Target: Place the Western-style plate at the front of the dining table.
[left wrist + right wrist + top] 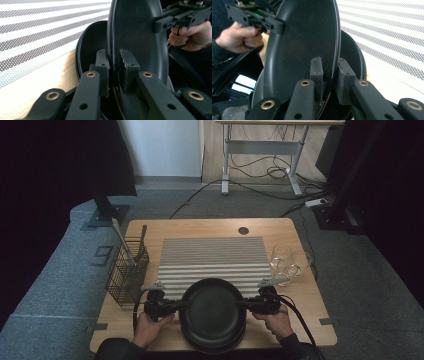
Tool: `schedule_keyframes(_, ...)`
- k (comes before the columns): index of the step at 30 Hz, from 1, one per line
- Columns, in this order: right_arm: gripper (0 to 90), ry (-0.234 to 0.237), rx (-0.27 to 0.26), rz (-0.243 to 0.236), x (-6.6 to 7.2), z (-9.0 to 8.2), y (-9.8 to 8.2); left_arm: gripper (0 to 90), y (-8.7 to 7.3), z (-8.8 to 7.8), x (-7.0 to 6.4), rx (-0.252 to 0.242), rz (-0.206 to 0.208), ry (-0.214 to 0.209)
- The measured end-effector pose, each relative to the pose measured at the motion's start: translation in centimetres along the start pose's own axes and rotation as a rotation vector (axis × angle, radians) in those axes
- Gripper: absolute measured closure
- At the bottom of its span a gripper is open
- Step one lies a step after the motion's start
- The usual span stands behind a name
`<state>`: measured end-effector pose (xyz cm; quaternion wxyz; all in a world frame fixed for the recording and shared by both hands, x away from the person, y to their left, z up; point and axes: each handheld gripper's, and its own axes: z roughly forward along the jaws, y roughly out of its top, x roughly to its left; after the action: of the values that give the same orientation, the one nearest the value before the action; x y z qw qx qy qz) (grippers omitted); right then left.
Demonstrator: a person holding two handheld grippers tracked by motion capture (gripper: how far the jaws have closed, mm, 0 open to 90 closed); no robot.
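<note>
Both my grippers — left gripper [176, 304], right gripper [246, 304] — have jaws clamped on the top black plate [212, 310] at nine and three; next, lift level toward the ribbed mat [212, 257] at twelve.

A lab or test room set up for recording. Grey carpet [60, 270], black curtains [45, 165], loose cables [260, 170] under a bare desk [262, 145]. Tape marks [103, 255] on the floor beside the wooden worktop [210, 227].

Taped "9" on carpet [60, 270] (left of table [150, 227])
</note>
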<state>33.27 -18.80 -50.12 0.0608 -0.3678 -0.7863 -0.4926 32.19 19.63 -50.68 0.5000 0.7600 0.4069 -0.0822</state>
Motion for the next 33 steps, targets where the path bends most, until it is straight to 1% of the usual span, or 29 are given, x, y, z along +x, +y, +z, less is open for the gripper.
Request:
schedule_keyframes(5, 77.6, -0.017, 0.027, 0.002, 0.1, -0.3, 0.1, 80.7, 0.5, -0.1, -0.4, 0.009, 0.014, 0.01)
schedule_keyframes(9, 78.3, -0.023, 0.016, 0.009, 0.2, -0.4, 0.1, 81.5, 0.8, -0.2, -0.4, 0.009, 0.01, 0.009)
schedule_keyframes(12, 79.6, -0.021, -0.003, 0.016, 0.3, -0.6, 0.2, 82.7, 1.2, -0.5, -0.5, -0.005, 0.007, 0.007)
schedule_keyframes(14, 80.5, -0.022, -0.016, 0.021, 0.3, -0.7, 0.4, 83.3, 1.5, -0.6, -0.8, -0.009, 0.017, 0.015)
schedule_keyframes(20, 81.7, -0.05, -0.033, 0.008, 0.5, -1.1, 1.3, 83.7, 2.6, -0.9, -1.6, -0.018, 0.06, 0.058)
schedule_keyframes(24, 81.7, -0.074, -0.03, -0.009, 0.5, -1.1, 1.9, 83.7, 3.0, -0.9, -1.6, -0.022, 0.07, 0.076)
schedule_keyframes(28, 81.6, -0.097, -0.024, -0.025, 0.6, -1.0, 2.6, 83.6, 3.5, -1.0, -1.7, -0.025, 0.092, 0.096)
schedule_keyframes(33, 81.5, -0.116, -0.019, -0.035, 0.4, -0.8, 3.3, 83.5, 4.2, -1.2, -1.8, -0.026, 0.11, 0.118)
